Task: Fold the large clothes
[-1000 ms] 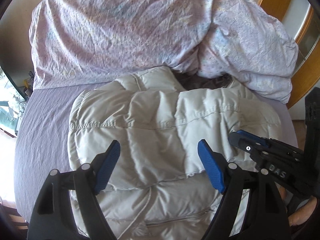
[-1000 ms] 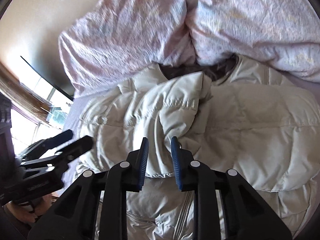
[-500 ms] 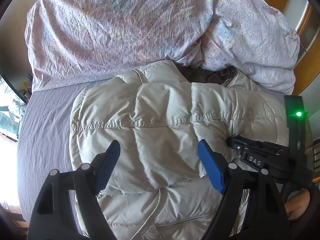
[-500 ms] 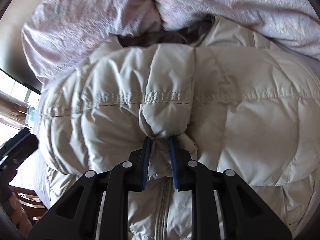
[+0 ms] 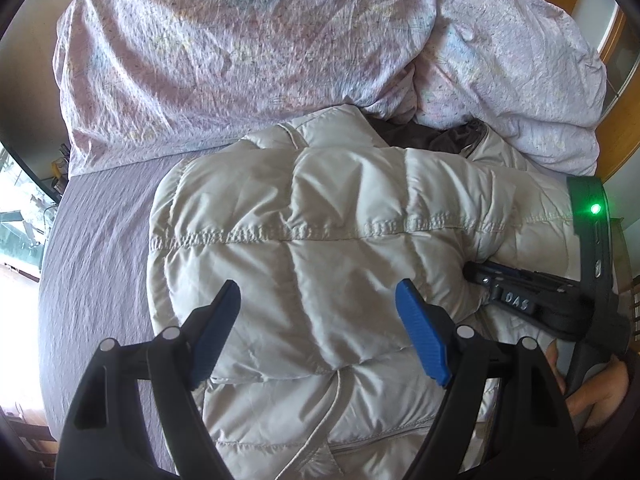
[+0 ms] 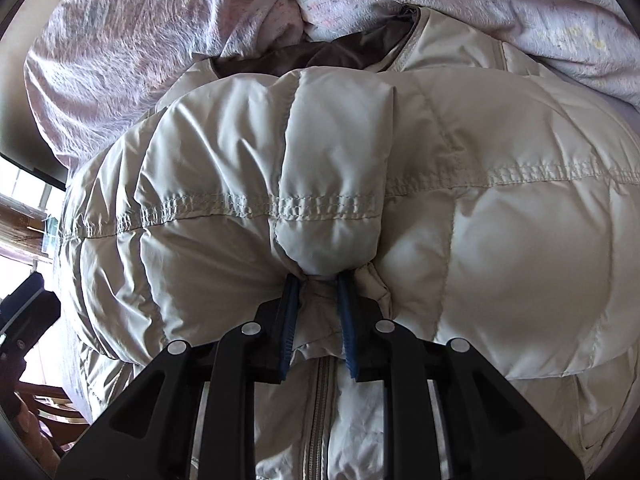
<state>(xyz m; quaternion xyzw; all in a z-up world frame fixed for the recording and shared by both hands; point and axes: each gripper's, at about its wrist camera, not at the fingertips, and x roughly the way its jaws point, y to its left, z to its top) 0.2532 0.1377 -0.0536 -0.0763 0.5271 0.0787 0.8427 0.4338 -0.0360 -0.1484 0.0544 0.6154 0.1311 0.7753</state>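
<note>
Folding step, sleeve laid across the body. The puffer jacket (image 5: 320,248) lies on the purple sheet (image 5: 96,240) at the centre of the bed, collar toward 12 o'clock. The right gripper (image 6: 318,304) has its jaws nearly together, pinching the cuff end of the folded sleeve (image 6: 332,184), which lies crosswise over the jacket's chest above the front zipper (image 6: 316,408). The left gripper (image 5: 318,316) hovers above the jacket's middle with jaws wide and nothing between them. Judged next: the right gripper needs to let the cuff go flat, then both grippers need a grip on the hem at 6 o'clock to fold it toward the collar. The crumpled duvet (image 5: 248,48) at 12 o'clock touches the collar and limits room there; the padding probably springs back when released.
</note>
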